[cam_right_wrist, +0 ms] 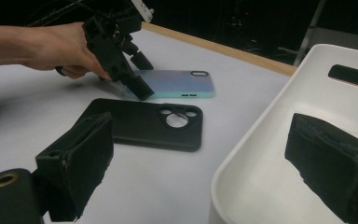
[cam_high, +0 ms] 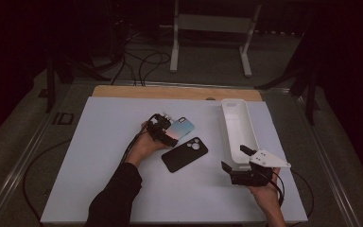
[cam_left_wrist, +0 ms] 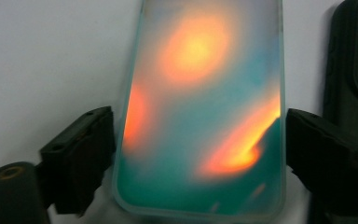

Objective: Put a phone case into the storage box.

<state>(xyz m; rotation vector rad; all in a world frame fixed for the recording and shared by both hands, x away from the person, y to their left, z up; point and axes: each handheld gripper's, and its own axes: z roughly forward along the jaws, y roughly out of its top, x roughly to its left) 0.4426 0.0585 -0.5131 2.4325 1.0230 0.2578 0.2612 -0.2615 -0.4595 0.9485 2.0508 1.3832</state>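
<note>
Left gripper open astride the near end of the teal phone case, pads flanking its edges without clamping yet, risking the slick case squirting forward from an off-centre, uneven squeeze.

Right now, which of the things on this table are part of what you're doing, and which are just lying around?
In use:
- left gripper, jaws either side of the teal-and-orange phone case
- right gripper, jaws astride the rim of the white bin

Lying about:
- black phone case, flat on the table
- white stand behind the table
</note>
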